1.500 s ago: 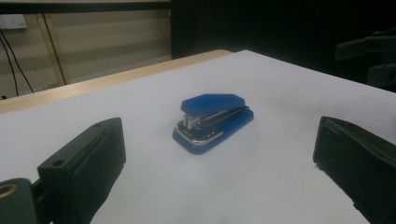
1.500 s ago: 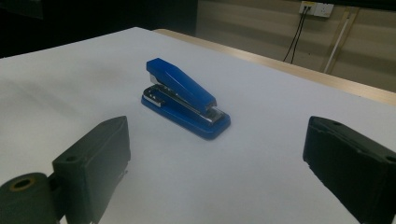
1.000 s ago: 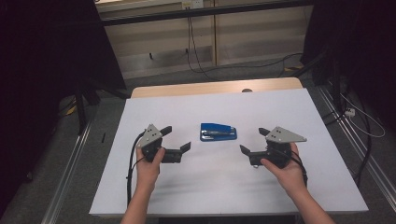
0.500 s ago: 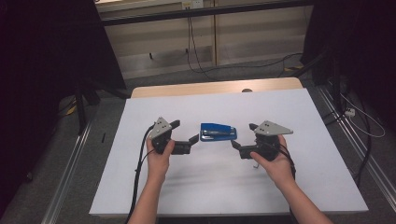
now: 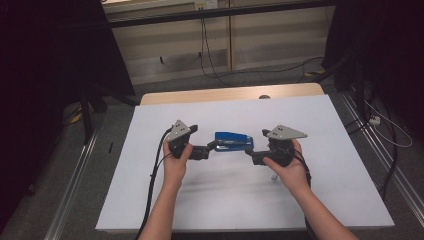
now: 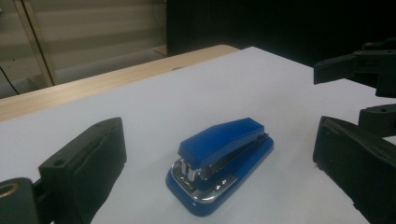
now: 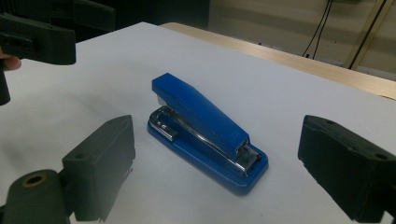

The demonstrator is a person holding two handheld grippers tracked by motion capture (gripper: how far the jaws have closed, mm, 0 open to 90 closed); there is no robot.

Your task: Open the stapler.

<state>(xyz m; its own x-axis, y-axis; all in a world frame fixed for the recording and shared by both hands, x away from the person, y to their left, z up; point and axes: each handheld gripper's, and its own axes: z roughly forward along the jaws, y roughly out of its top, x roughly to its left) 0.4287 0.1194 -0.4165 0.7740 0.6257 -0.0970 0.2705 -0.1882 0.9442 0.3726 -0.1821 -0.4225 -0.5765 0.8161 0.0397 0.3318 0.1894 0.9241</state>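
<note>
Both grippers flank the blue stapler on the tabletop, fingers spread; seemingly not touching it, so the grasp remains undone.

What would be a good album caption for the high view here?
Two hand-held grippers, left gripper and right gripper, both open, close in on a blue stapler from either end.
</note>
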